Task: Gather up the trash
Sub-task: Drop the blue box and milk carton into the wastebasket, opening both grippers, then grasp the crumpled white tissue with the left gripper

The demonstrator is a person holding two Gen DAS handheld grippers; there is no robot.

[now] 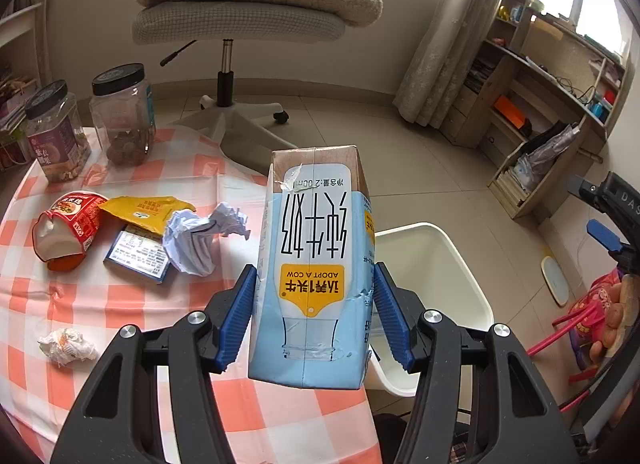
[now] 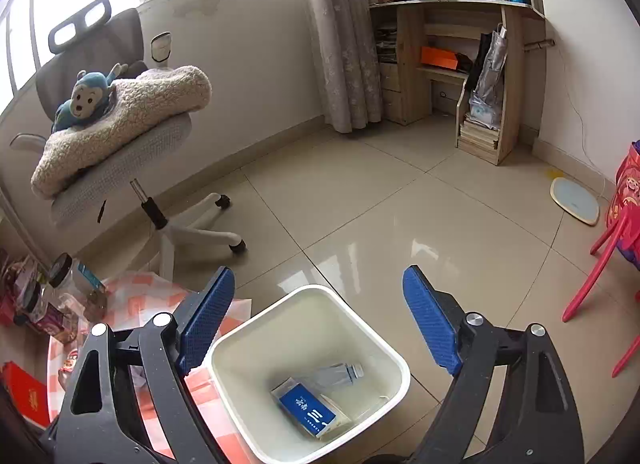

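Left gripper (image 1: 314,316) carries a milk carton (image 1: 316,264) toward a white bin (image 1: 472,292) beside the table (image 1: 120,304).

The carton is clenched upright between the blue pads, above the table's edge, with the bin just beyond and below. The right gripper (image 2: 318,320) hangs over the bin, jaws spread wide and empty; a blue box (image 2: 308,410) and a bottle (image 2: 340,374) already lie inside. Best carry the carton fully over the opening before letting go. Crumpled paper (image 1: 204,236), a cup (image 1: 68,228) and wrappers wait on the table.
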